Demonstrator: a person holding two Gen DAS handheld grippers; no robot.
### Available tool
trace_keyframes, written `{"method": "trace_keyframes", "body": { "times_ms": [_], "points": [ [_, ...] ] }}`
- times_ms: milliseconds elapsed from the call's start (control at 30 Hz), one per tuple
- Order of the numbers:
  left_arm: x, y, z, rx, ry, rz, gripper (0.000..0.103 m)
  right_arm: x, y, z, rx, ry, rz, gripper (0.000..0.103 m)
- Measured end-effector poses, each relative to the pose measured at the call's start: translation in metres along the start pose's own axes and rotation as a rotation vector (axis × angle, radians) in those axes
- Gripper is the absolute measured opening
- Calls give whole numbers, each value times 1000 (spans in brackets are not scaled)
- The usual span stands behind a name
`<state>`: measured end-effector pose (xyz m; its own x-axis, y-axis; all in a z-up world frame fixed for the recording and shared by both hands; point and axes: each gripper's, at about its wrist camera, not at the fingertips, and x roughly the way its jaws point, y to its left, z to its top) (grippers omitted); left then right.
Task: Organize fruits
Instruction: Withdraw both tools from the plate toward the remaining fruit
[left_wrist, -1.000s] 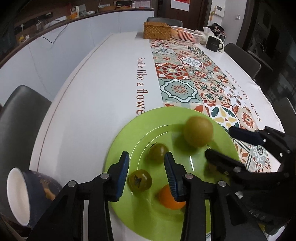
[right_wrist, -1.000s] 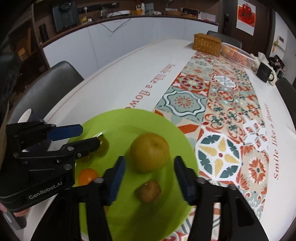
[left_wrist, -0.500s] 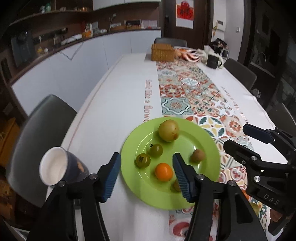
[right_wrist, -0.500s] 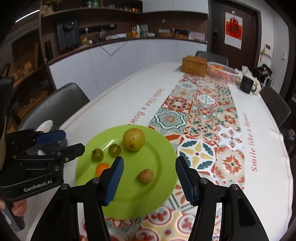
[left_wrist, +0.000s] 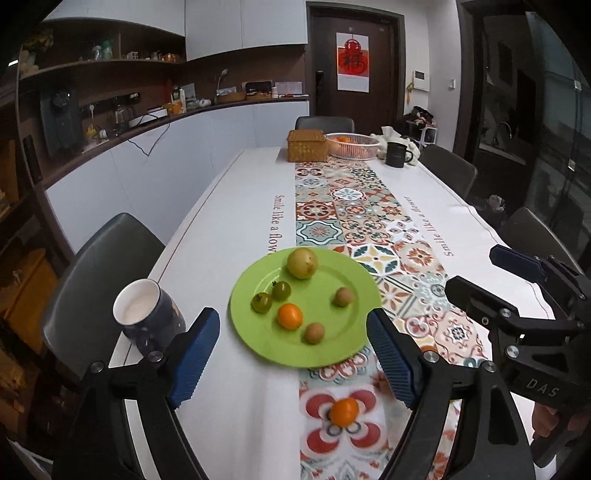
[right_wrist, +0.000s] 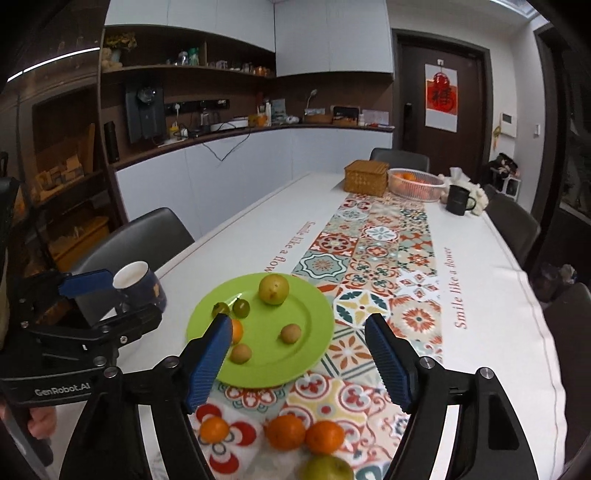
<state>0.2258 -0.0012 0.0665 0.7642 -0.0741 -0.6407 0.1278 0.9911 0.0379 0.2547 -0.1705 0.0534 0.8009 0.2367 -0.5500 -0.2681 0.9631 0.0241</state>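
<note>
A green plate (left_wrist: 328, 280) (right_wrist: 310, 314) lies on the patterned runner. On it are a yellow-green pear (left_wrist: 302, 262), two green tomatoes (left_wrist: 281, 290), an orange (left_wrist: 290, 316) and two brown kiwis (left_wrist: 344, 296). Loose oranges (right_wrist: 286, 432) and a green fruit (right_wrist: 328, 469) rest on the runner nearer to me. My left gripper (left_wrist: 293, 332) hangs above the plate's near side, jaws opening, nothing between them. To its right, my right gripper (right_wrist: 297, 325) is held at a like height, jaws also opening and empty.
A blue mug (left_wrist: 147, 314) with a white inside stands left of the plate by the table edge. At the far end are a wicker box (left_wrist: 307, 146), a pink basket (left_wrist: 352, 145) of oranges and a black mug (left_wrist: 397, 155). Grey chairs (left_wrist: 107, 254) line the sides.
Both grippers have drawn back and up from the plate, and their jaws have spread wider. The plate looks smaller, and loose fruit at the near edge has come into view.
</note>
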Motion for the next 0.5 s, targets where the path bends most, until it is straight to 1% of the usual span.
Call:
{"method": "trace_keyframes", "body": {
  "times_ms": [133, 300, 500],
  "points": [
    [-16, -8, -12, 4, -12, -13, 84, -20, -2, -16, 11, -4, -9, 77],
    [-32, -18, -31, 14, -40, -19, 85, -36, -4, -35, 34, 3, -10, 78],
    [-43, -28, -56, 39, -70, 0, 87, -47, -9, -64, 63, 27, -27, 78]
  ]
}}
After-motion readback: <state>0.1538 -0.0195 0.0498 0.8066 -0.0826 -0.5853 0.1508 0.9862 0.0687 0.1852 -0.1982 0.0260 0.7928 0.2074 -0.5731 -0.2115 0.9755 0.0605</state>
